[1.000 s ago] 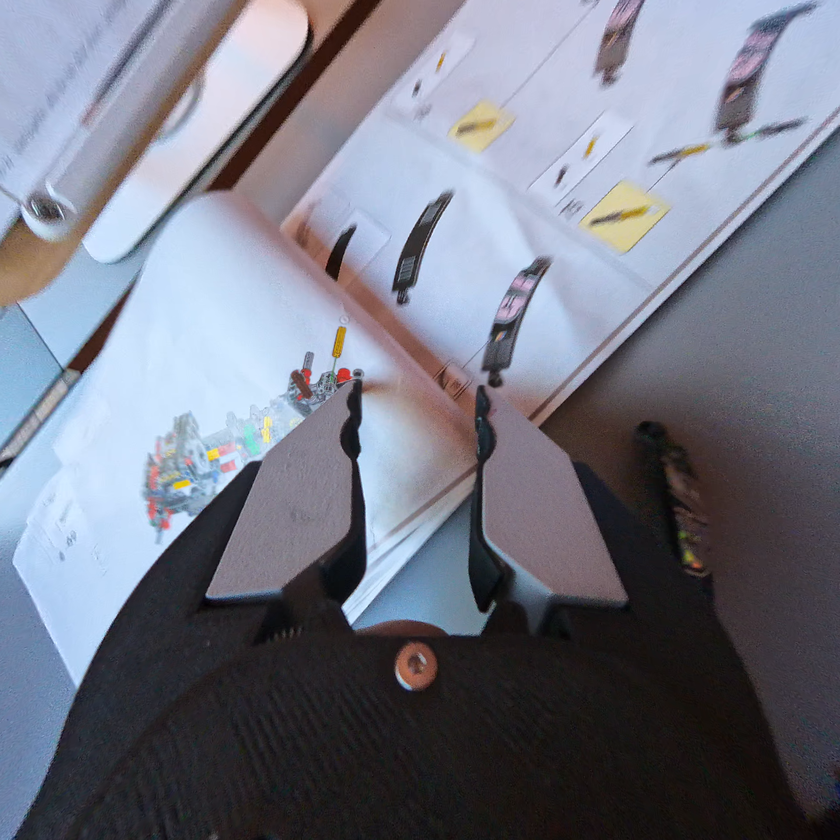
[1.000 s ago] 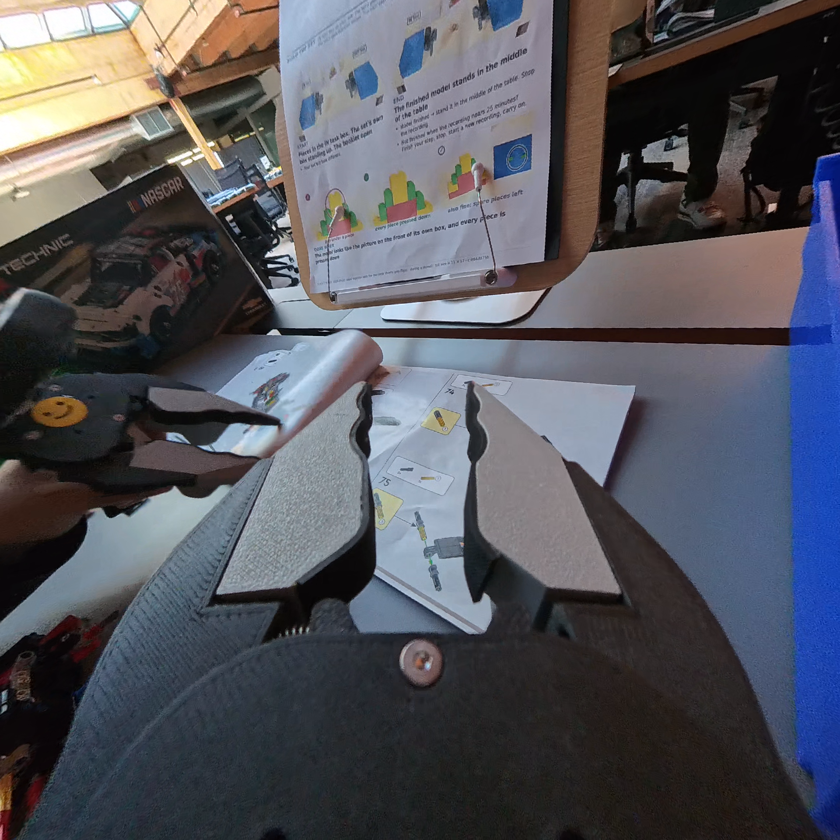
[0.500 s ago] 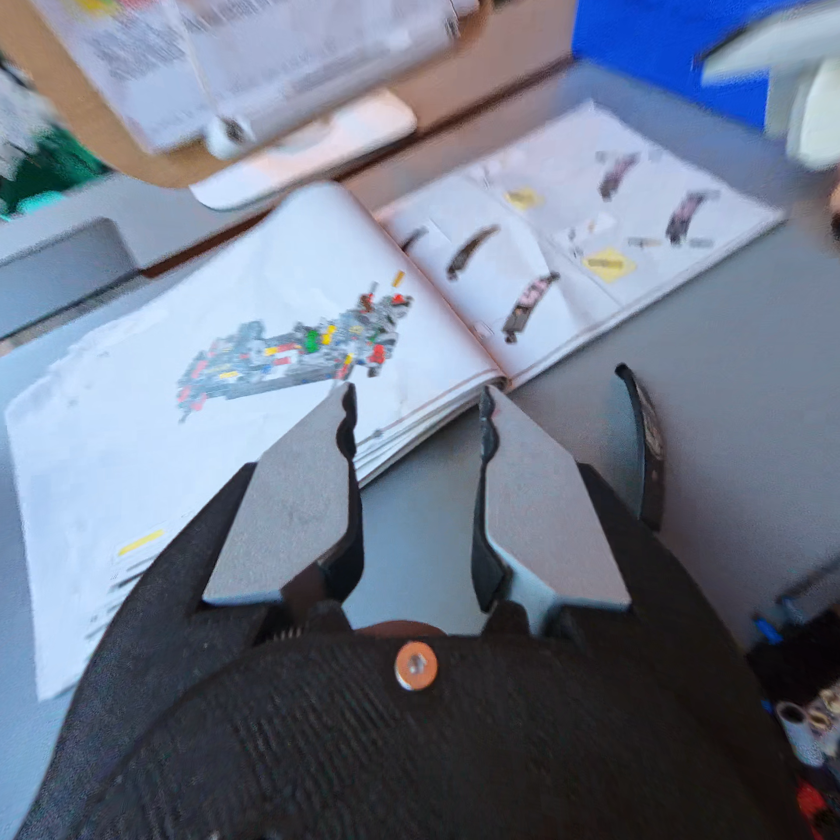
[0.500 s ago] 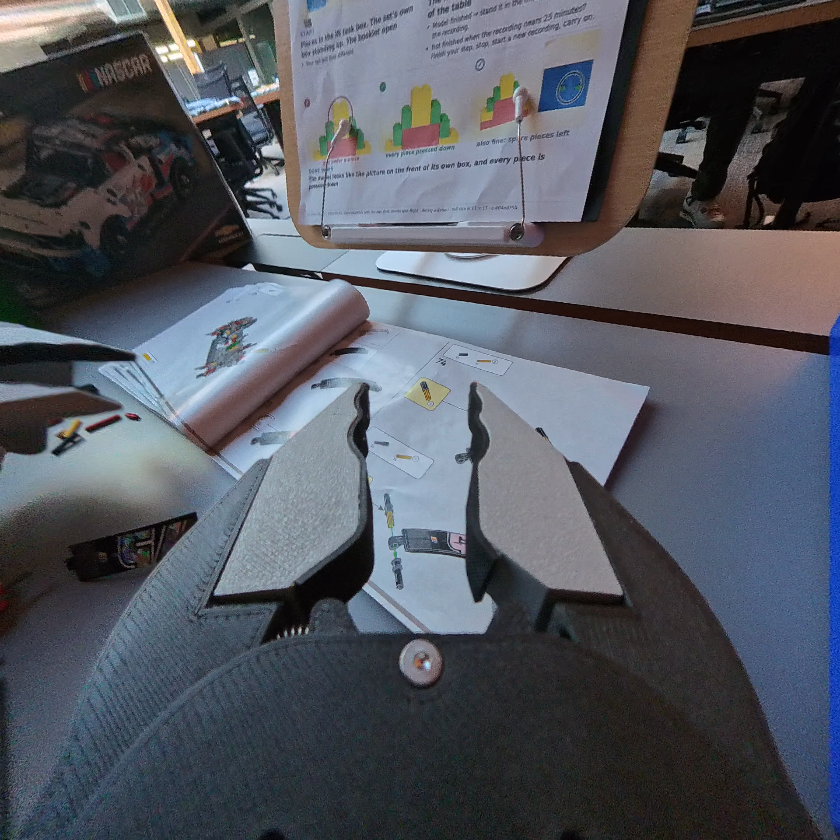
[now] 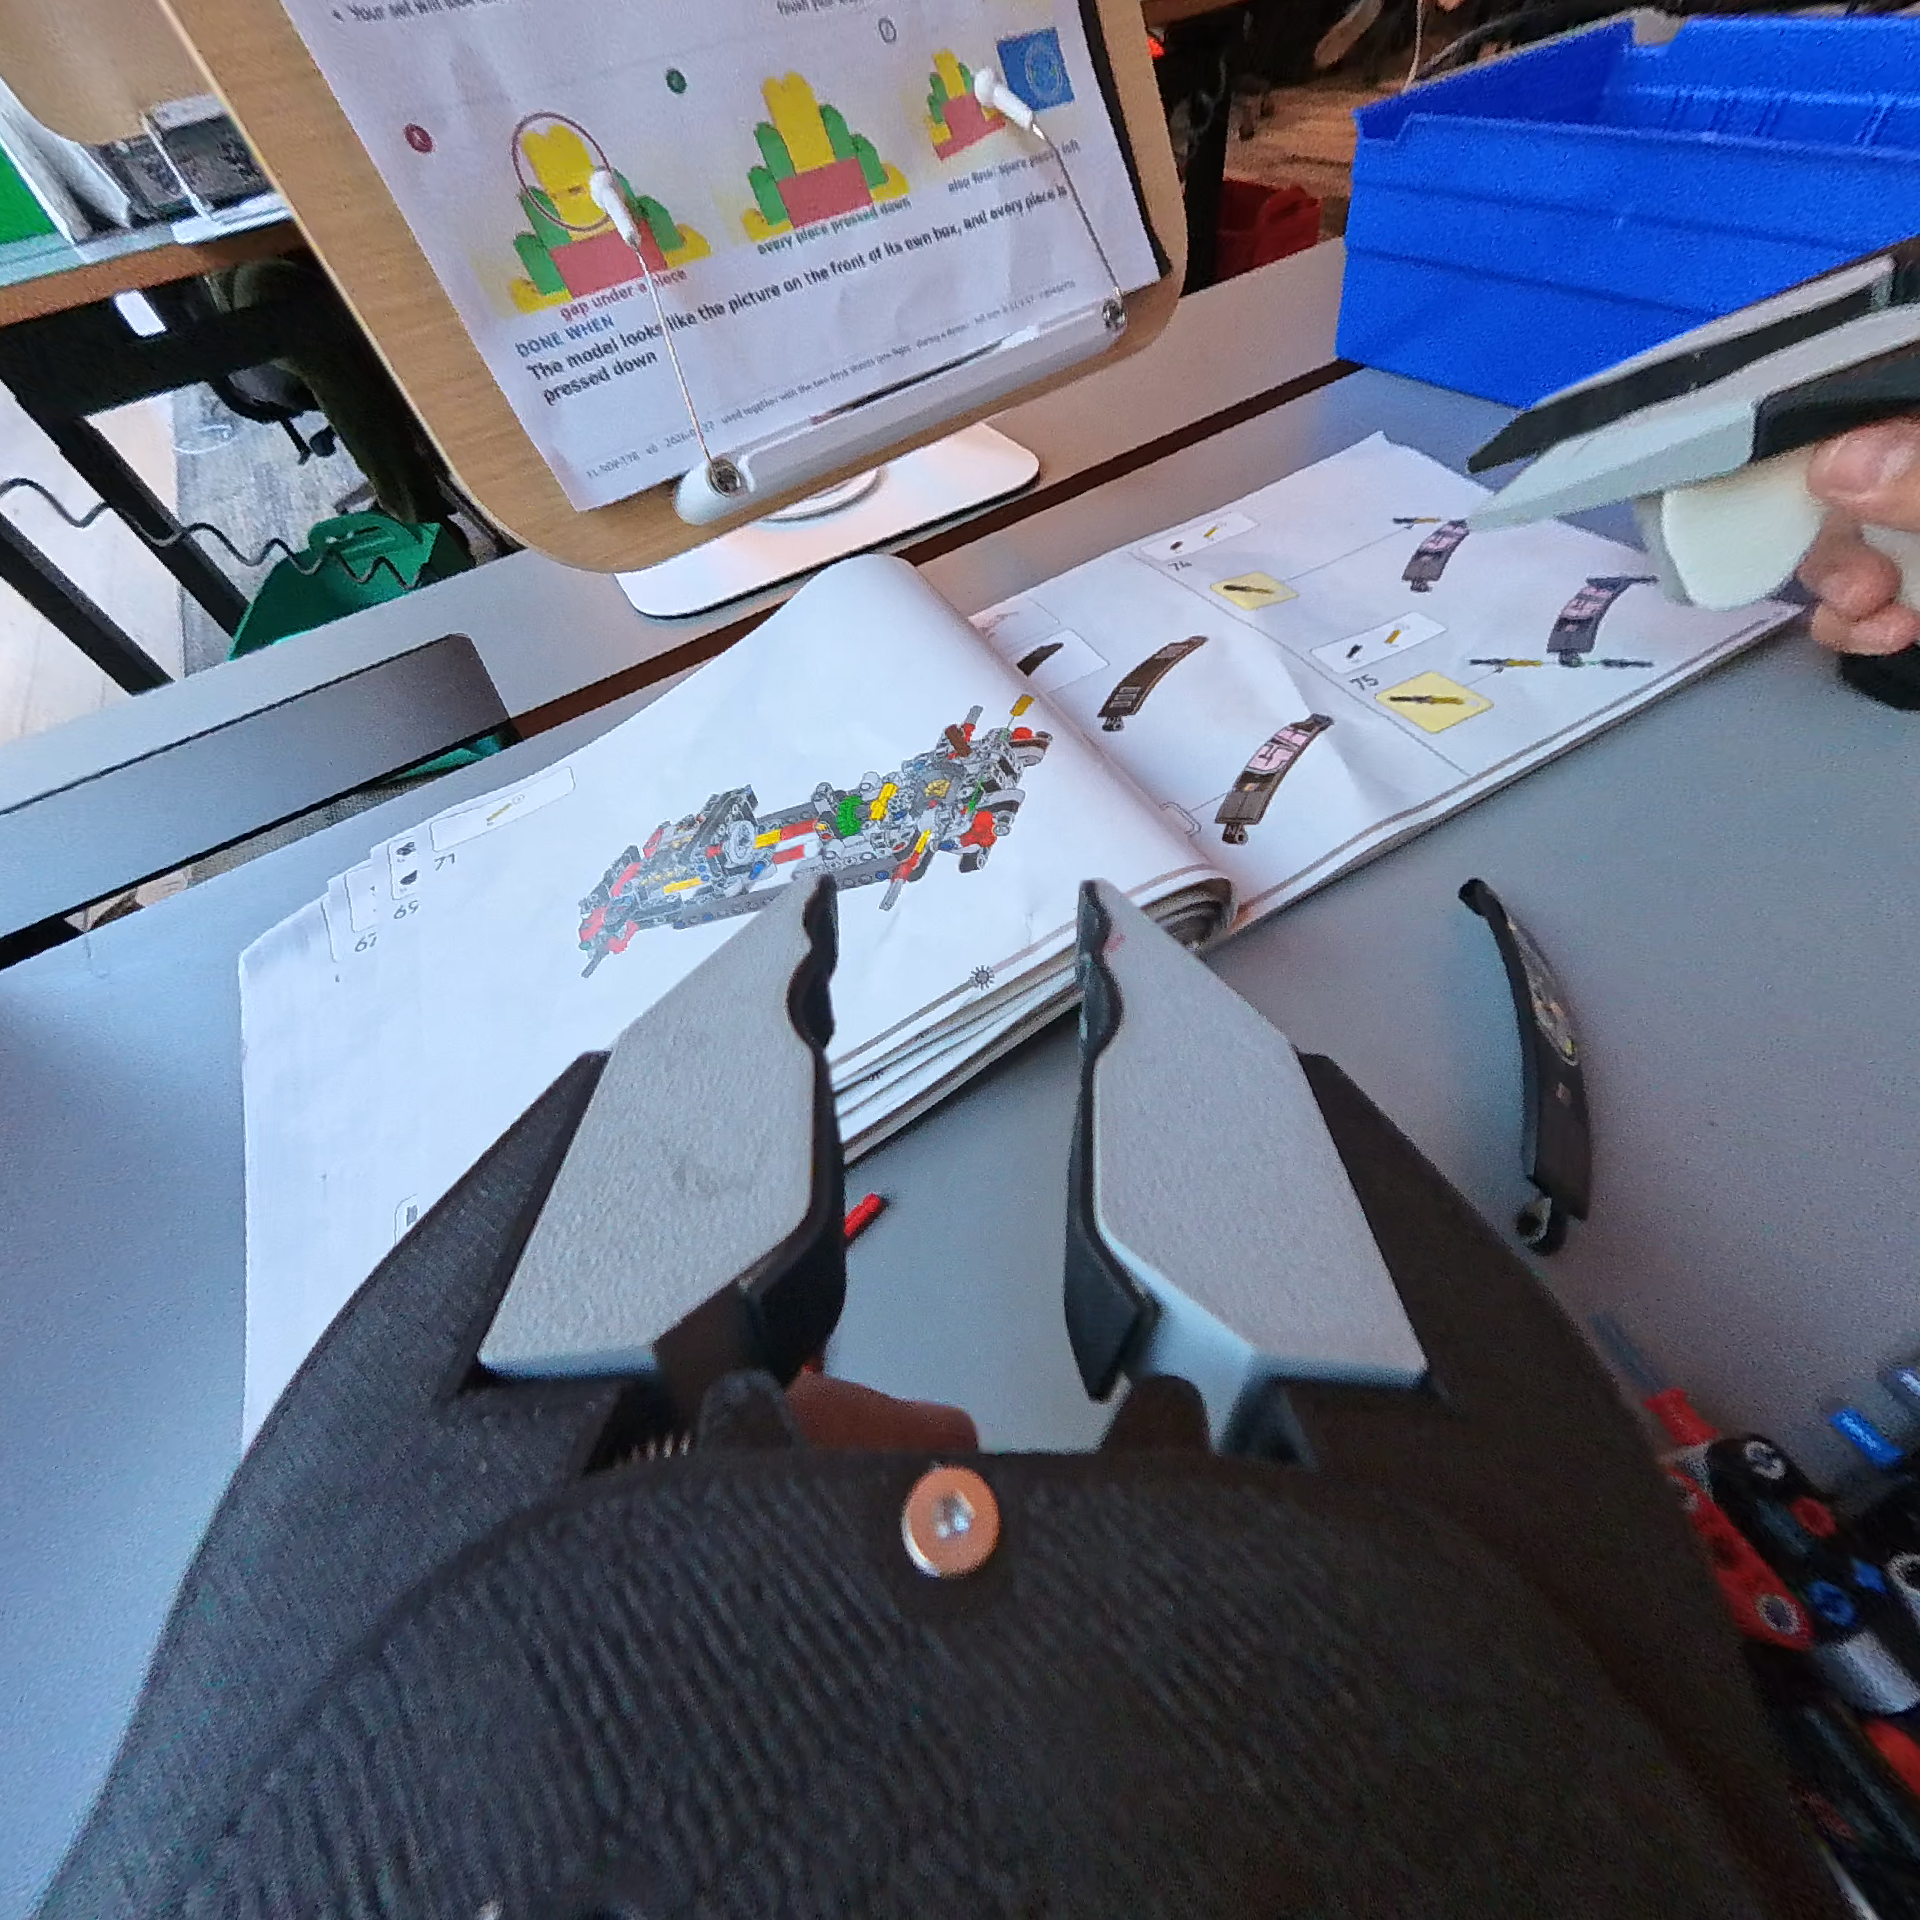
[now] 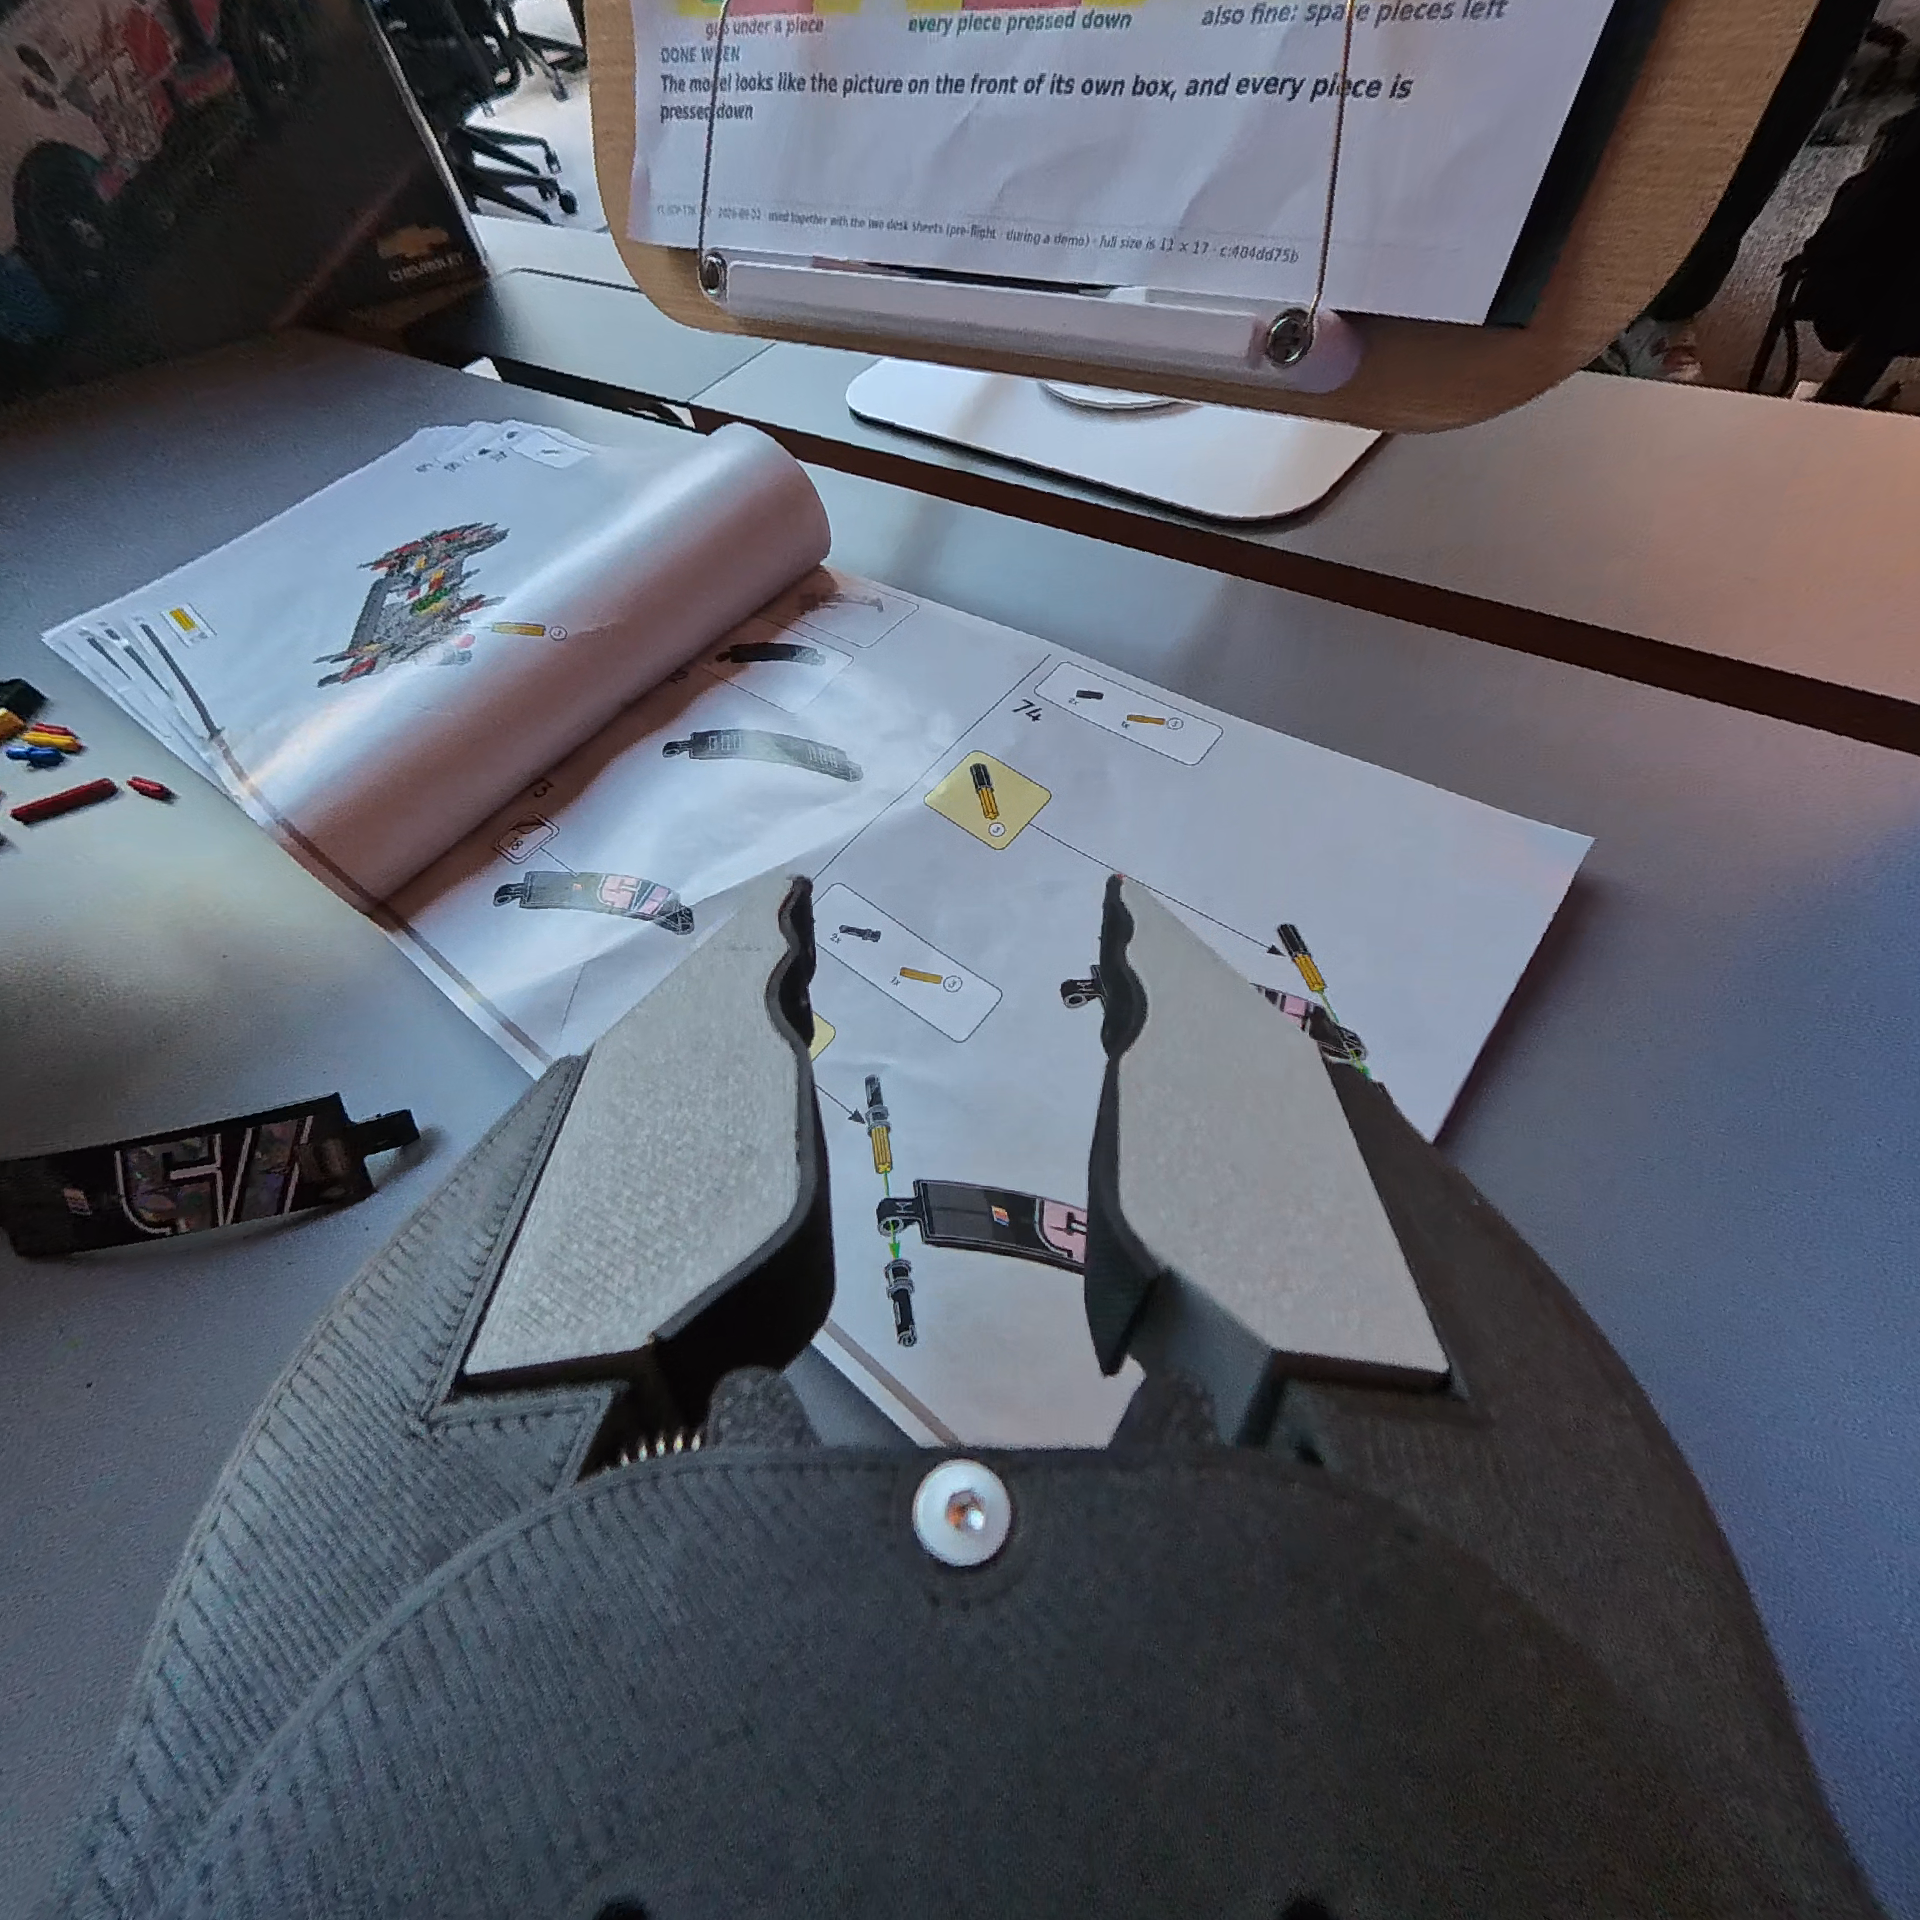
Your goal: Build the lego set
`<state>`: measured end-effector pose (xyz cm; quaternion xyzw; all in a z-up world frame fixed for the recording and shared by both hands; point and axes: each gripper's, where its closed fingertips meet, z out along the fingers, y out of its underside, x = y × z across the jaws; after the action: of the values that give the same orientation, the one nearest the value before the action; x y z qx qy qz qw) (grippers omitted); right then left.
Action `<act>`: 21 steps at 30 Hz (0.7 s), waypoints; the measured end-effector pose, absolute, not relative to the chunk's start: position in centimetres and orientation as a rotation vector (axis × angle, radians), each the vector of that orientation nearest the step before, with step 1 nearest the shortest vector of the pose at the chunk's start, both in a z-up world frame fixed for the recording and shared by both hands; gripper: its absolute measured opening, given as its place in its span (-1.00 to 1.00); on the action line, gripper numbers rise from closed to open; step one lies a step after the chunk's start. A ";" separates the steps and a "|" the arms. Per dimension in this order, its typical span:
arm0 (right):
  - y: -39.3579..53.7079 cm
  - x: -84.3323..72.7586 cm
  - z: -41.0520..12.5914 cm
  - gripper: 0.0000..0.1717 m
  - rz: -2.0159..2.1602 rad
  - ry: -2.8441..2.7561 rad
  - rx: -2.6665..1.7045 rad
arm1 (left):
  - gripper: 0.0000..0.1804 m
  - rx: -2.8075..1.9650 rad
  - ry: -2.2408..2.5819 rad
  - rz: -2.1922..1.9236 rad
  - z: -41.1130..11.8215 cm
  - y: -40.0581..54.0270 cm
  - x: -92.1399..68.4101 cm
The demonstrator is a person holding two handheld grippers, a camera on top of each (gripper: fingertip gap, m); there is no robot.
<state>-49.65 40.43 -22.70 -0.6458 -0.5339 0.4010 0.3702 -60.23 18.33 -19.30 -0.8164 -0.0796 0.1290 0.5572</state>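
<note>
Open instruction booklet: lies flat on the grey table, left-hand pages curled up in a roll, right-hand page flat; the same booklet shows in the left wrist view.

Right gripper: held over the booklet's right-hand page, fingers spread, nothing between them; only the printed page shows in the gap. In the left wrist view this gripper appears at the far right, over the booklet's far corner, with a hand behind it.

Left gripper: held over the booklet's near edge, fingers spread, nothing between them; page and table show in the gap.

Curved black panel: on the table just right of the left gripper, standing on edge, apart from the fingers; the same panel lies left of the right gripper in the right wrist view.

Small loose parts, red, yellow and blue: on the table beside the booklet's left edge. More parts at the left gripper's lower right.

Wooden sheet stand with a white base: behind the booklet, holding a printed sheet.

Blue bin: far right, behind the booklet.

Dark box with a car picture: far left.
</note>
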 end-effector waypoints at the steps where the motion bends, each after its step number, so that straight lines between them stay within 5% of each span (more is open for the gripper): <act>1: 40.4 -49.7 -22.7 -0.38 1.026 -1.371 -1.658 | -0.52 -1.913 -0.201 0.301 -19.0 18.2 -60.3; 7: 40.3 -49.6 -23.1 -0.38 1.065 -1.369 -1.704 | -0.40 -1.815 -0.256 0.222 -17.5 18.2 -60.0; 21: 39.3 -49.7 -23.1 -0.49 1.150 -1.405 -1.709 | -0.53 -1.824 -0.252 0.101 -18.7 18.6 -58.9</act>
<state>-49.65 39.35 -23.13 -0.6498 -0.5341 0.4374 0.3183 -58.86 18.60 -18.67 -0.7881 -0.1088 0.0438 0.6043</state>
